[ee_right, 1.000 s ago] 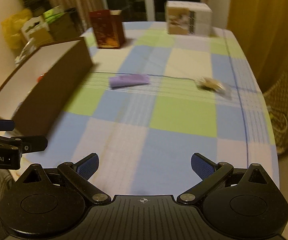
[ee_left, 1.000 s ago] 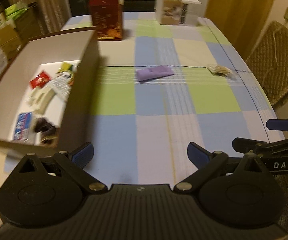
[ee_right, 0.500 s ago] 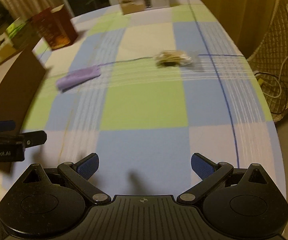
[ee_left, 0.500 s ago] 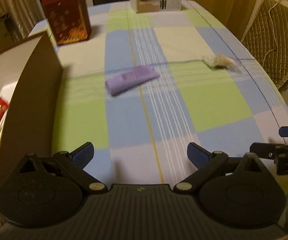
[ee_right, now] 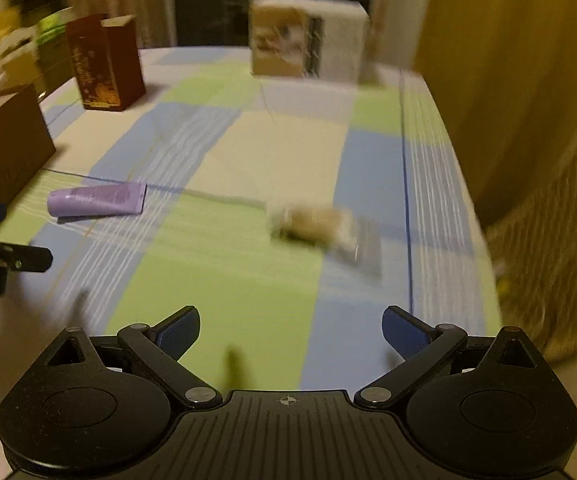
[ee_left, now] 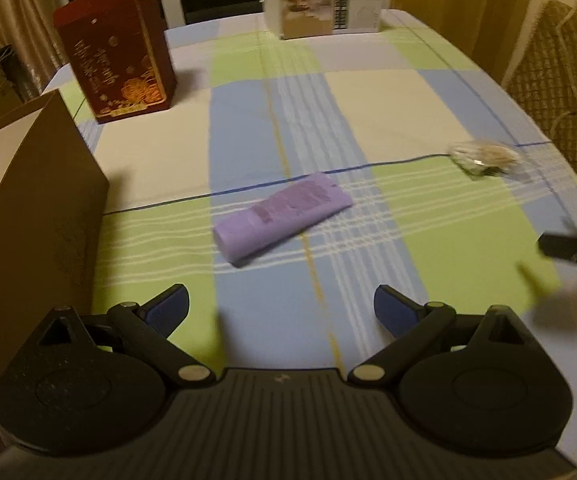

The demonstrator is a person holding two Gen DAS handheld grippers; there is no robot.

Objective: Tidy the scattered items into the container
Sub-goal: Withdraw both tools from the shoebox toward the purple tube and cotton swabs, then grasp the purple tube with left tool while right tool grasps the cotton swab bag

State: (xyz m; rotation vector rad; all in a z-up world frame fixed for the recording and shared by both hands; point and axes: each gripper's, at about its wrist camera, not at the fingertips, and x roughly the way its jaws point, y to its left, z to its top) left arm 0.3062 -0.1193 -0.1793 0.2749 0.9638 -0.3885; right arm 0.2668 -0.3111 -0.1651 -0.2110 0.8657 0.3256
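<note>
**Both grippers closing in on the last two loose items**

Far left: brown cardboard container at the table edge, its near wall filling the left of the left wrist view. A sec ago that cam looked down into it (small packets inside); now the inside is out of sight, so the left gripper has swung away from the box and twd the table centre. Jaws spread wide, nothing btwn them.

Next right: red gift box standing upright at the back, w/ a white carton further along the far edge. Neither looks like scatter.

Centre: purple tube lying flat on the checked tablecloth, cap end twd the container, well apart from it. It now sits almost dead ahead of the left gripper and reads much bigger than 1 s ago – prob. the left hand's target.

Right: clear-wrapped snack packet, blurred, contents hard to tell. The right gripper, jaws also wide and empty, has turned from the container side to face it; packet now near centre of its view, vs. off at the right edge before. Heavy motion blur there suggests it's moving fast.

Upshot: looks like a two-handed approach, one item each. Nothing gripped yet; both items are on the cloth, none touching the container. Tube's flat, slightly skewed lie may need the wrist rotated to pinch across its width.
</note>
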